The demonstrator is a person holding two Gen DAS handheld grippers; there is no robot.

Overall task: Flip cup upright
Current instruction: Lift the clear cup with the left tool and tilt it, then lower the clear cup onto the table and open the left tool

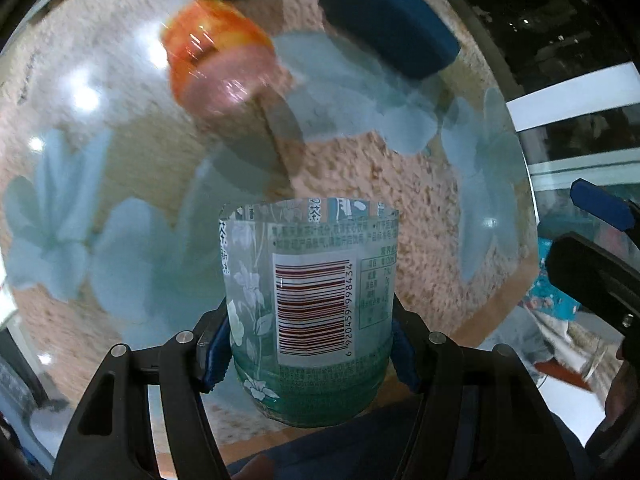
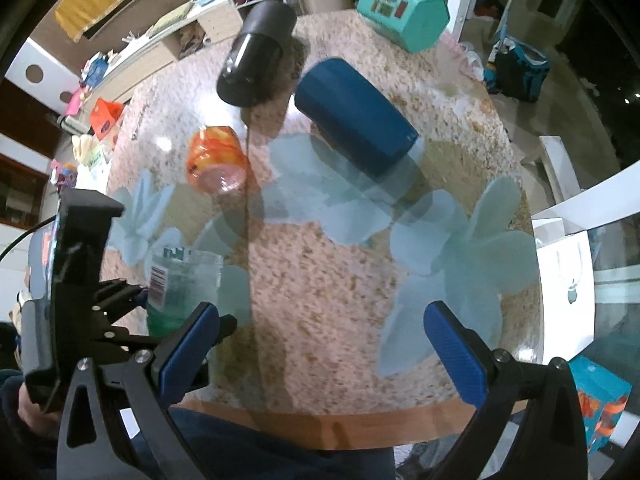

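- Your left hand-held gripper (image 1: 310, 354) pinches the clear cup (image 1: 310, 304), a cut-off drink bottle with a barcode label and a green base; the blue pads press on its lower sides, left and right.
- In the left wrist view the cup sits right between the fingers, at the near edge of the bench (image 1: 360, 168). Its open cut rim points away from the camera and its green base lies nearest you.
- The cup's long axis runs along the fingers of that hand-held gripper.
- In the right wrist view the cup (image 2: 182, 288) stands with its open rim up and its green base down, close over the bench (image 2: 320, 280); whether it touches the surface, you cannot tell.
- Your right hand-held gripper (image 2: 320, 356) hangs spread wide over the near edge of the bench, nothing between its blue pads, well to the right of the cup.
- Farther out on the bench lie an orange cup (image 2: 216, 160), a blue cup (image 2: 356, 116) and a black cup (image 2: 256, 60), all tipped on their sides.
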